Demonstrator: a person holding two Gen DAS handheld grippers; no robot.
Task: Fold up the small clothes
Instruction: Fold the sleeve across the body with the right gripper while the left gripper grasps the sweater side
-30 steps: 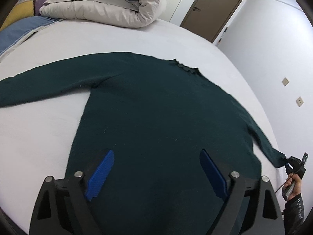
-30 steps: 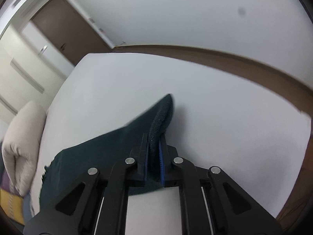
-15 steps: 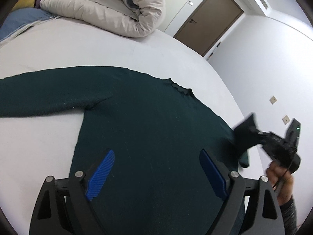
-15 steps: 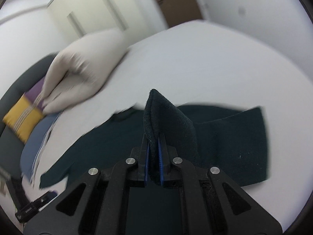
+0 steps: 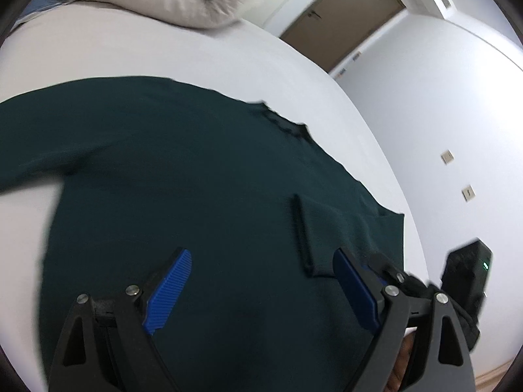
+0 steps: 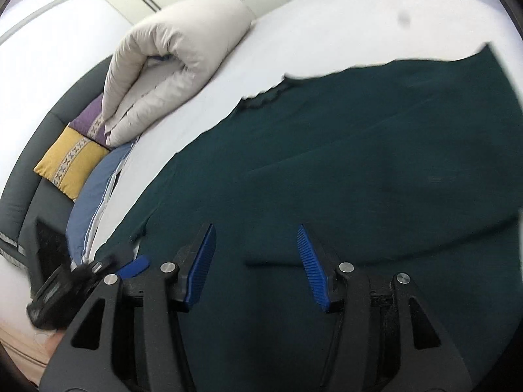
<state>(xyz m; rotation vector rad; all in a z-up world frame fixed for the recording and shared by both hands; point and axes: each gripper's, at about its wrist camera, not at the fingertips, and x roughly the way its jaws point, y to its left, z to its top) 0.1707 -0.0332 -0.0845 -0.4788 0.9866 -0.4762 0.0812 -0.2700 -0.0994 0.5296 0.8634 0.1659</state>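
A dark green long-sleeved sweater (image 5: 183, 179) lies flat on the white bed (image 5: 163, 52). Its right sleeve (image 5: 330, 228) is folded in across the body, with the cuff near my left gripper's right finger. The left sleeve stretches out to the left. My left gripper (image 5: 261, 290) is open and empty just above the sweater's lower body. My right gripper (image 6: 258, 268) is open and empty over the sweater (image 6: 359, 170), close beside the left one, whose body shows in the right wrist view (image 6: 65, 287).
A rolled cream duvet (image 5: 157, 3) lies at the head of the bed, also in the right wrist view (image 6: 170, 55). Yellow and purple cushions (image 6: 72, 160) and a blue pillow (image 6: 94, 196) sit by the dark headboard. A brown door (image 5: 336, 16) and white walls lie beyond.
My right gripper carried the right sleeve's cuff over the sweater body, then opened and let it go. The sleeve now lies folded across the body. My left gripper stayed open and drifted slightly.
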